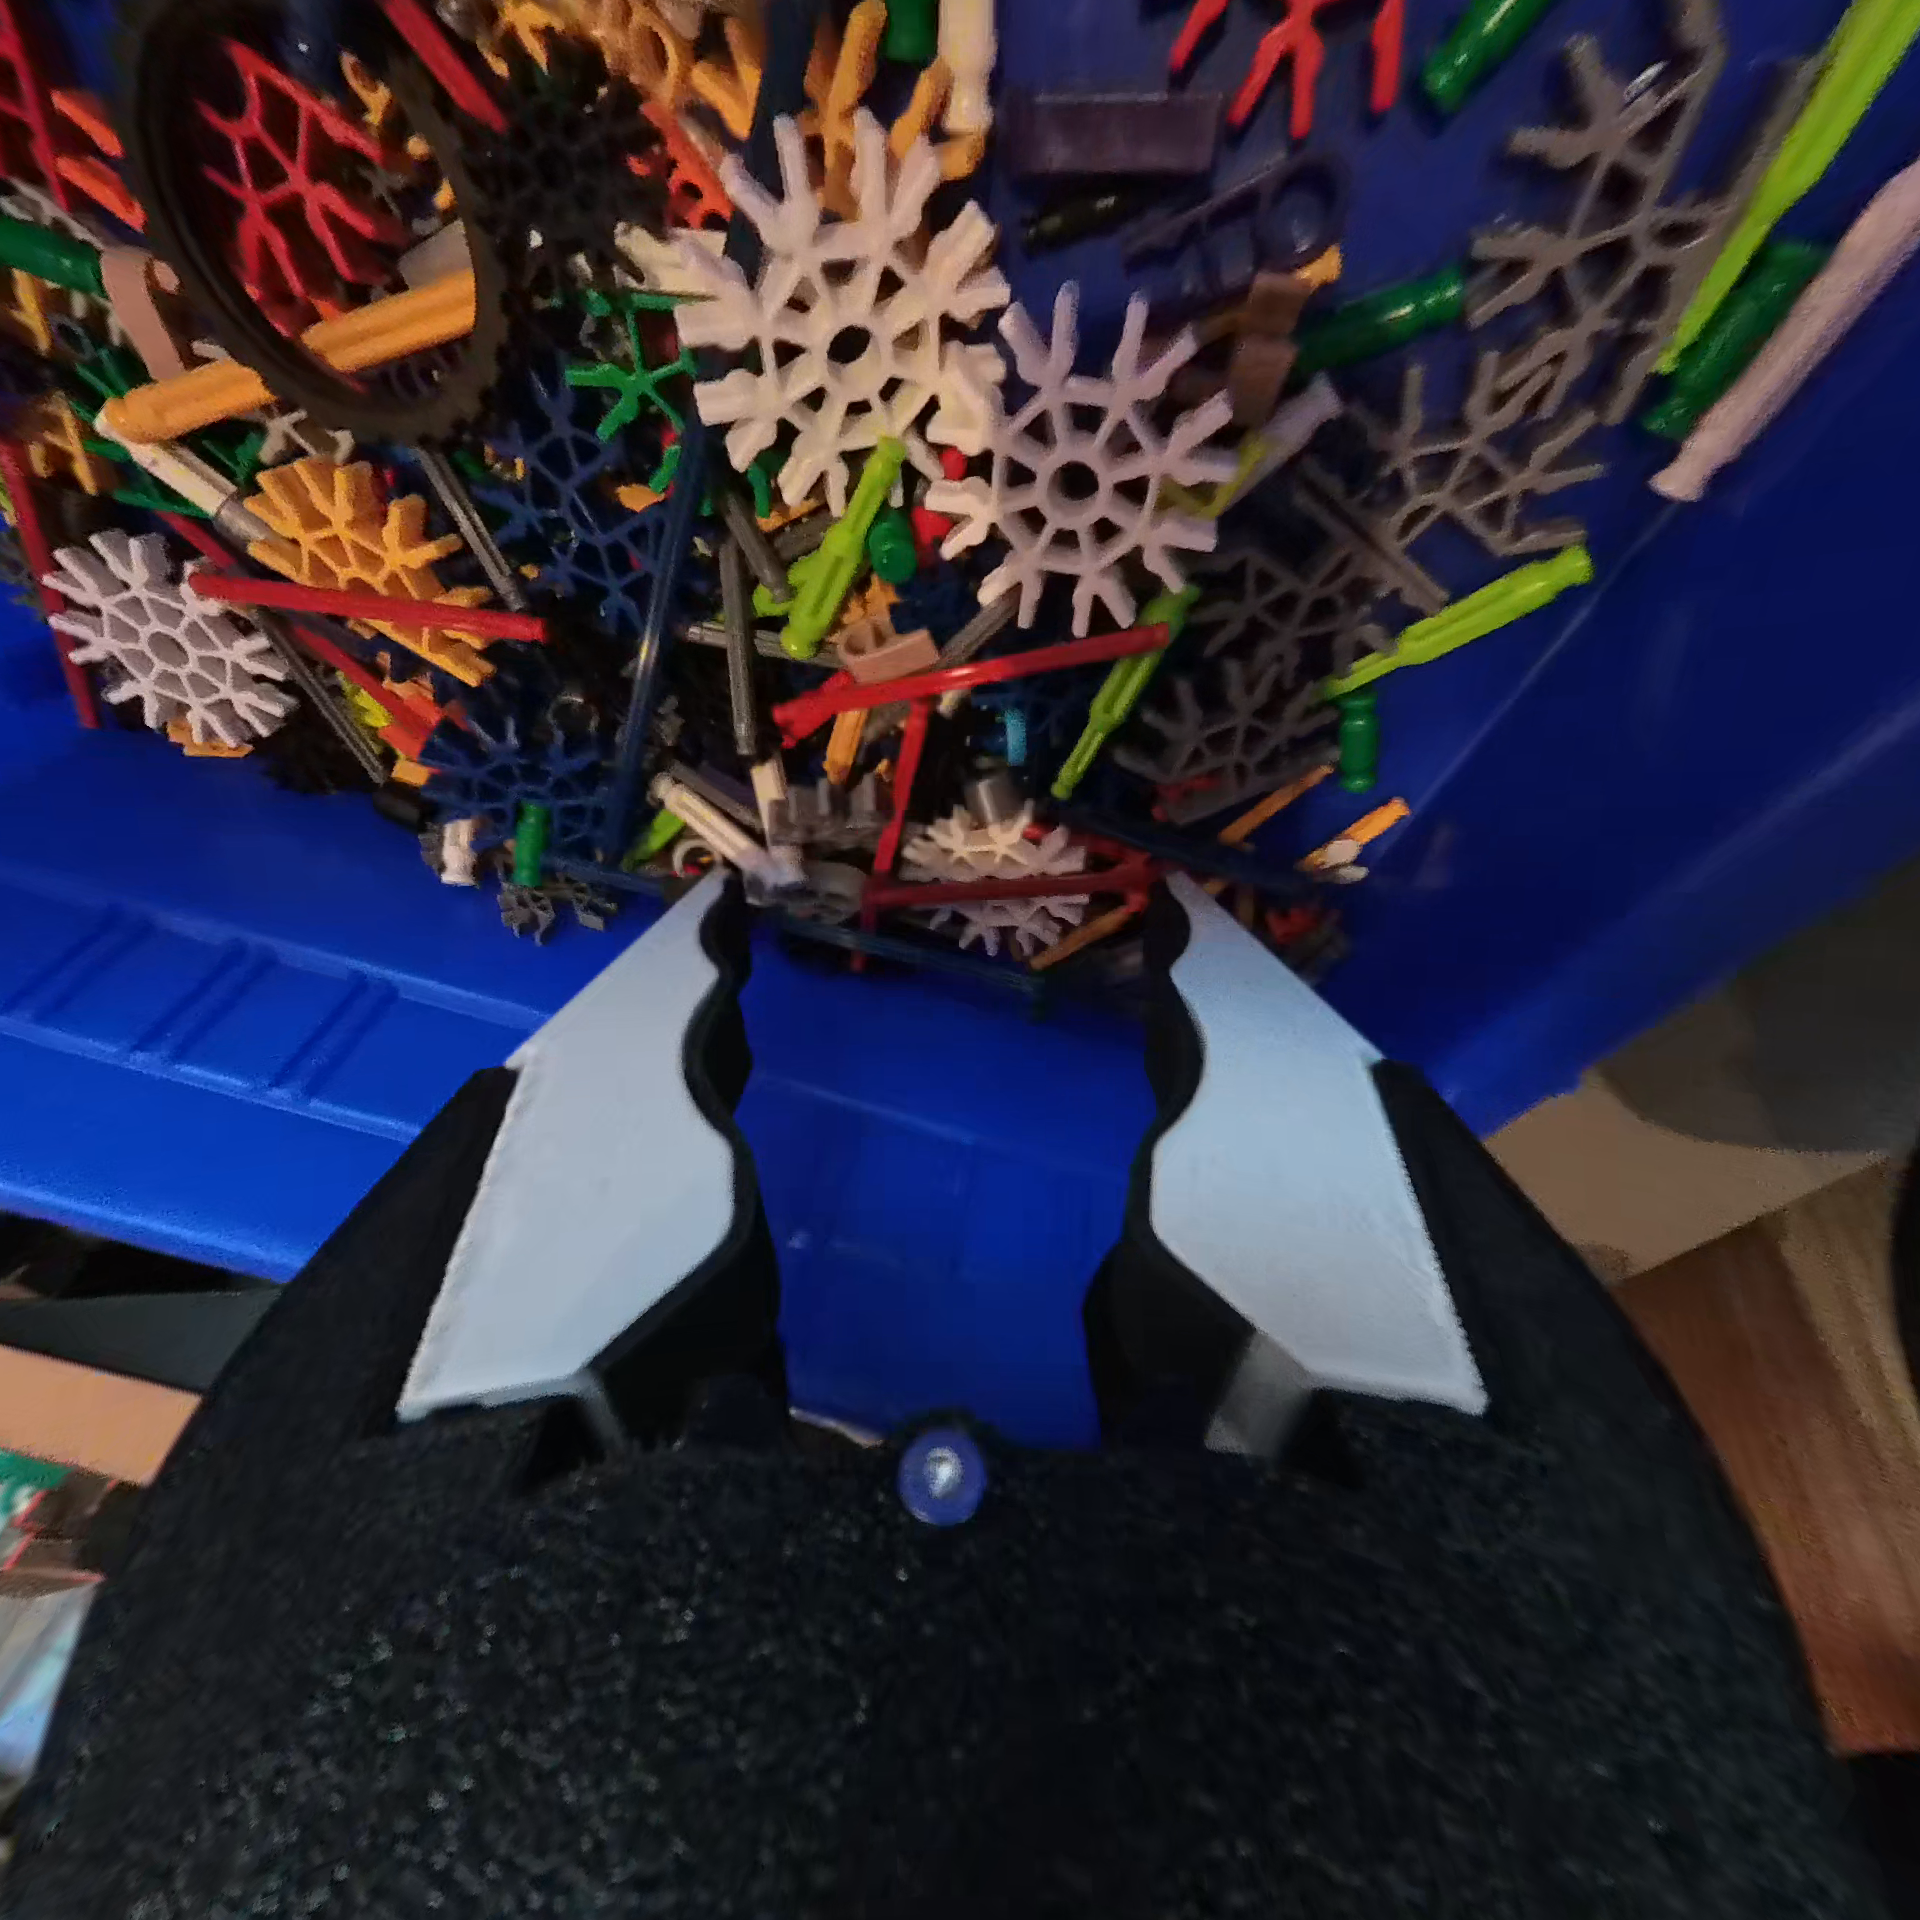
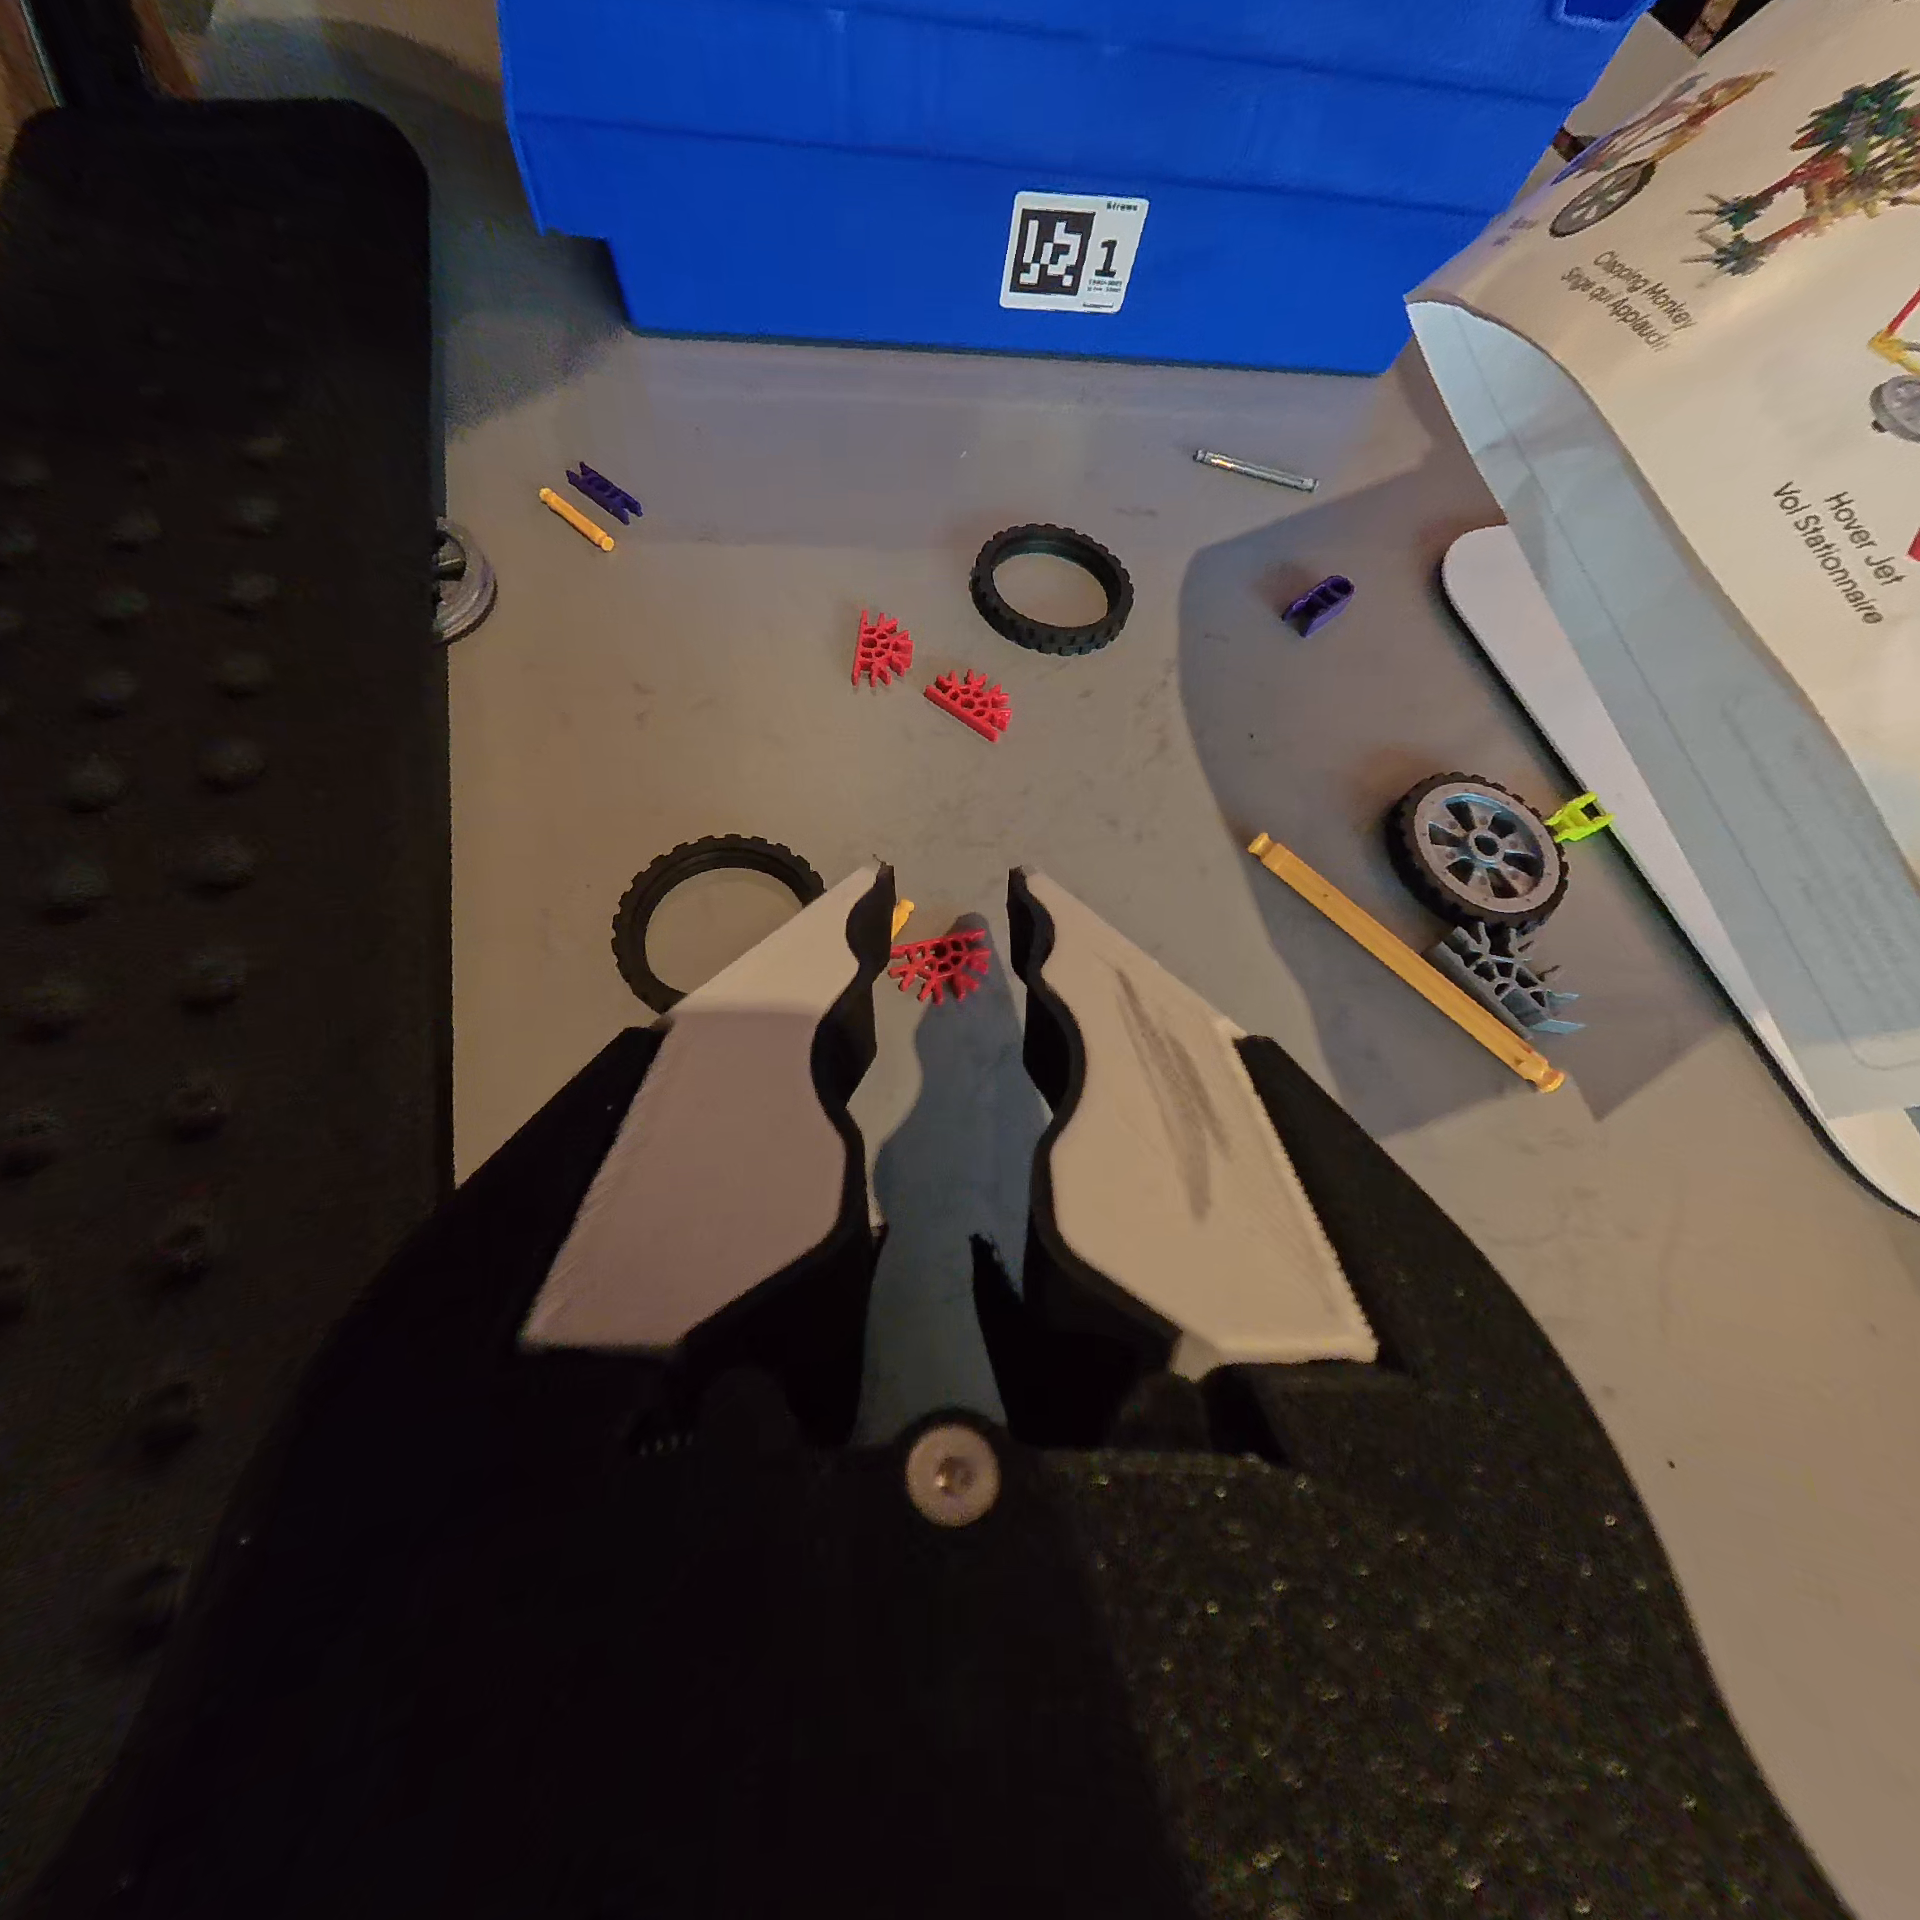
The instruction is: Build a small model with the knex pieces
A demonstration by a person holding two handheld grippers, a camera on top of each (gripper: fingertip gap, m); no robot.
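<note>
In the left wrist view my left gripper (image 1: 948, 894) is open and empty, its tips just above the near edge of a heap of plastic construction pieces (image 1: 831, 582) inside a blue bin (image 1: 312, 1039). White snowflake connectors (image 1: 847, 343), red rods (image 1: 977, 675) and a black tyre (image 1: 312, 229) lie in the heap. In the right wrist view my right gripper (image 2: 948, 883) is open over the grey table (image 2: 1039, 468). A small red connector (image 2: 940, 961) lies on the table between its fingers, a yellow piece (image 2: 902, 916) beside the left finger.
On the table lie two black tyres (image 2: 1051, 588) (image 2: 665, 914), two red connectors (image 2: 881, 648) (image 2: 971, 704), a grey wheel (image 2: 1481, 847) with grey connector, a yellow rod (image 2: 1403, 961), purple pieces (image 2: 1317, 603), an instruction booklet (image 2: 1714, 520), the blue bin (image 2: 1039, 156) behind, a black studded mat (image 2: 208, 727) left. My right fingertips sit around 35 cm from my left ones. The right tips stand about 10 cm off the yellow rod (image 2: 1403, 961).
</note>
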